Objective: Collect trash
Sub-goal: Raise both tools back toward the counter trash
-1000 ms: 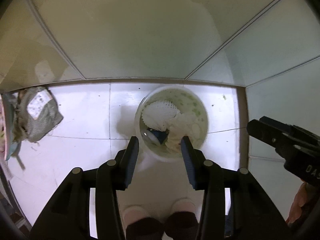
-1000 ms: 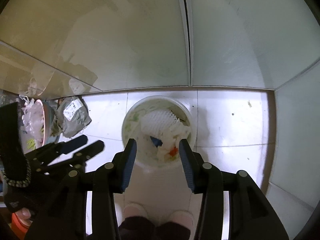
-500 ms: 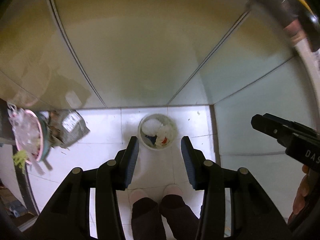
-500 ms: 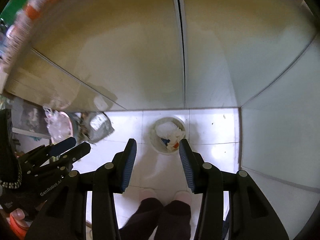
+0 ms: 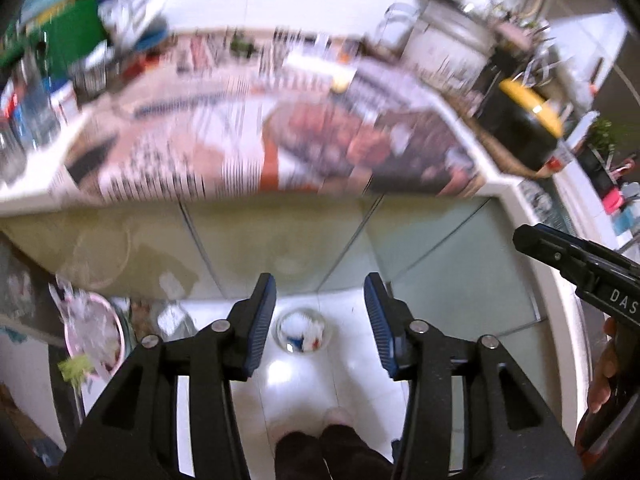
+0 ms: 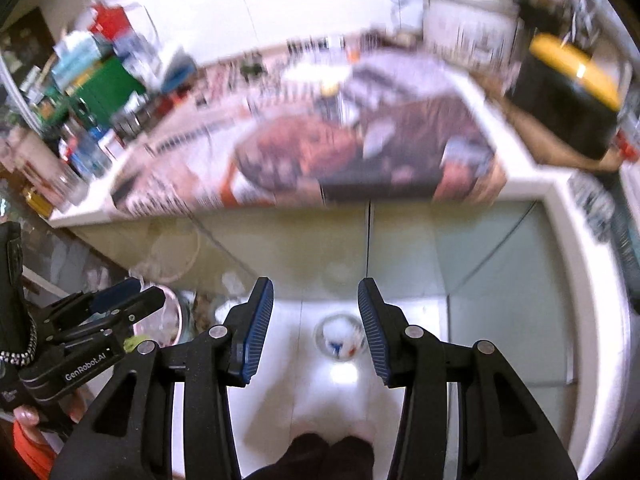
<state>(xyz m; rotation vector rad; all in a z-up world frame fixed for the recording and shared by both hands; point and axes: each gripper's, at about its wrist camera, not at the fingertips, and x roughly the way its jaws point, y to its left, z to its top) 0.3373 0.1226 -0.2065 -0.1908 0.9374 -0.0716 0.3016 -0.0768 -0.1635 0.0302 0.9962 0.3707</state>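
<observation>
While both tongs hang high above the floor, the bin sits far below on the white tiles, already holding white, blue and red scraps. Judging from that, one drop is done and the step in hand is going for more trash. The next move calls for reaching to the table, where spread newspaper and blurred clutter lie; which piece is trash there is too smeared to tell. The left tongs stand wide, nothing between the blue pads and nothing touched. The right tongs are equally wide and empty, framing the bin from above. A pink basin stands on the floor left of the bin, well apart from it.
</observation>
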